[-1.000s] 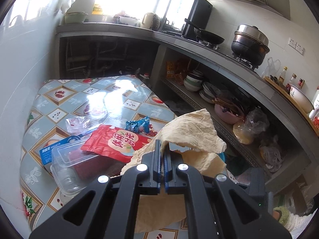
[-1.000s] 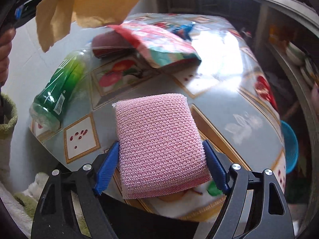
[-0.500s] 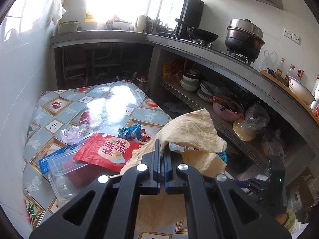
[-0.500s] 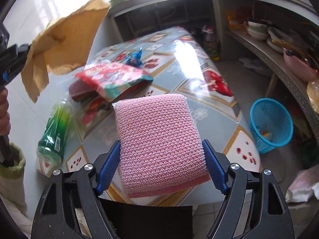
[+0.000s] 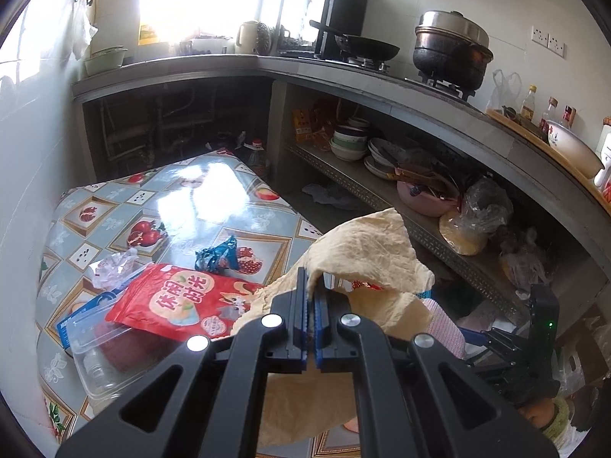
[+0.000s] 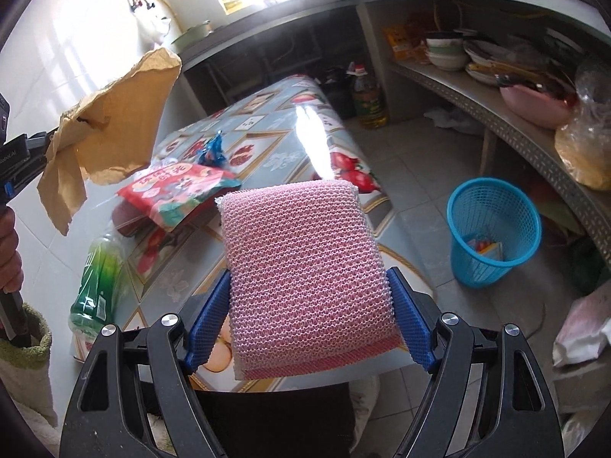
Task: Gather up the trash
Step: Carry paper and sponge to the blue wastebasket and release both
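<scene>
Carrying two pieces, bin not reached

Left tongs [image 5: 310, 315] pinch tan paper [image 5: 366, 252]; right tongs [image 6: 309, 305] clamp a pink sponge [image 6: 305, 267]. Ahead-right of these stands the blue bin [image 6: 494, 229], holding scraps. Snack bag [image 5: 179, 301], wrapper [image 5: 217, 257] and bottle [image 6: 99, 278] remain on the table [image 5: 114, 206].

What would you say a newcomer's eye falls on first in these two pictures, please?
First, the pink mesh sponge filling the middle of the right wrist view, clamped between the blue pads of the right tool. Next, the crumpled tan paper pinched in the shut left tool, held up above the patterned table. Beyond them, a blue mesh bin stands on the floor to the right of the table.
</scene>
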The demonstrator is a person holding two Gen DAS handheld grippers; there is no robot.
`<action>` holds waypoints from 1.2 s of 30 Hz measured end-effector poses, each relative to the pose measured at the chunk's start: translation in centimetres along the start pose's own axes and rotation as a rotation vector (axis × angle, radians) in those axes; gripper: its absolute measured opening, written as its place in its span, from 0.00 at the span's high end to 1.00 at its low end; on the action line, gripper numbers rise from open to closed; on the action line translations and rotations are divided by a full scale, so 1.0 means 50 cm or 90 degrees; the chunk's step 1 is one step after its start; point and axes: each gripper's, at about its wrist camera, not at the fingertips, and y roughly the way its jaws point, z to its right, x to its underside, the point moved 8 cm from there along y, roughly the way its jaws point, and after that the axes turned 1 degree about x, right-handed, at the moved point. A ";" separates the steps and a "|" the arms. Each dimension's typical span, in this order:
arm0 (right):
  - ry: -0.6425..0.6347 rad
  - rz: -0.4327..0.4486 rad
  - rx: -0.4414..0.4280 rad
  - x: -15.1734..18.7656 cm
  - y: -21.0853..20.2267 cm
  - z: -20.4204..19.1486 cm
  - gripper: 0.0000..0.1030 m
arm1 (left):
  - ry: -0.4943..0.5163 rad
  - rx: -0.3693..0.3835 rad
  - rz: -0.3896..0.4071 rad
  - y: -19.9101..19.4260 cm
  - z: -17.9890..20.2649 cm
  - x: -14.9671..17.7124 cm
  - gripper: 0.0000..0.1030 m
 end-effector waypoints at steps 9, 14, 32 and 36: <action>0.067 0.040 0.033 -0.005 -0.040 0.115 0.27 | 0.040 0.022 -0.035 0.073 0.096 -0.018 0.98; 0.130 0.064 0.070 0.006 -0.061 0.219 0.27 | 0.040 0.084 -0.089 0.161 0.180 -0.040 0.98; 0.358 0.017 0.181 -0.001 0.127 0.573 0.27 | 0.039 0.133 -0.443 0.796 0.479 0.032 0.97; 0.385 0.005 0.206 -0.020 0.209 0.636 0.26 | 0.045 0.099 -0.470 0.926 0.495 0.056 0.97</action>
